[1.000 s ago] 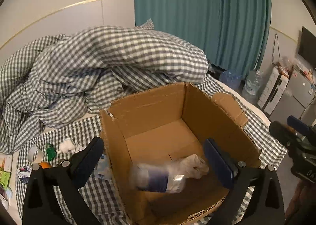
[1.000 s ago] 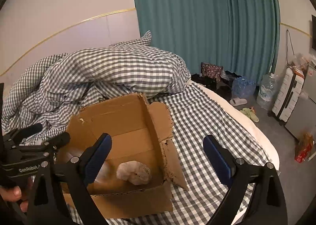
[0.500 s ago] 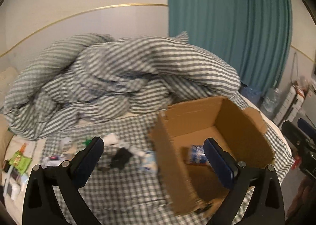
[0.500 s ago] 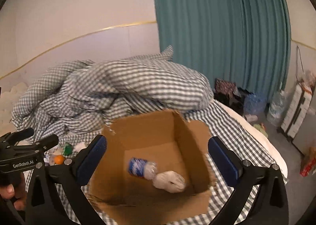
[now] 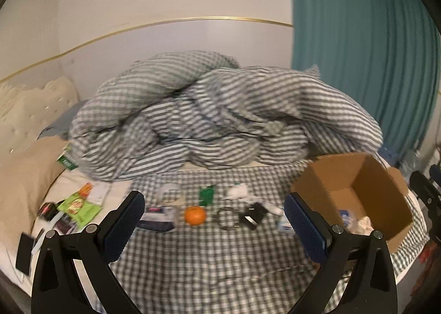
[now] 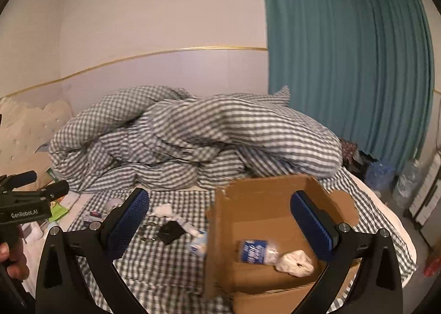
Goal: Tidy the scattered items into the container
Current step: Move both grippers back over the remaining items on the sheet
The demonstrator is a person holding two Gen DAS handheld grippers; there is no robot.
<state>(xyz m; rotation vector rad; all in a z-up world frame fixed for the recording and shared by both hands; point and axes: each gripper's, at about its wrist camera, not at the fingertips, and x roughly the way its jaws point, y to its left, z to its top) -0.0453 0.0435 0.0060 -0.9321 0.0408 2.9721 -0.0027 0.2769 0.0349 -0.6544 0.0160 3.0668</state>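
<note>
The left gripper (image 5: 212, 220) has swung left, away from the box (image 5: 366, 176): a second ago it looked straight down into the box, and now the box sits at the right of its view, with the scattered items across the middle. Its fingers are spread wide with nothing between them. The right gripper (image 6: 217, 220) is wide apart too, and empty; it has shifted so the box (image 6: 264, 203) now sits between its fingers in view instead of to the left.

The bottle (image 6: 256, 250), mid-fall and blurred a second ago, now lies on the box floor, touching the crumpled white bag (image 6: 295, 260) to its right.

Still out on the checked sheet (image 5: 209, 259), left of the box: an orange (image 5: 195, 215), a green packet (image 5: 206, 195) just beyond it, a black clip (image 5: 252, 214) to its right, white tissue (image 5: 238, 191) farther back, and a small blue-white pack (image 6: 199, 242) lying against the box's left wall. More packets, among them a green one (image 5: 80, 208), lie at the far left near the pillow (image 5: 24, 176). The heaped duvet (image 5: 220, 115) fills the far side of the bed.
</note>
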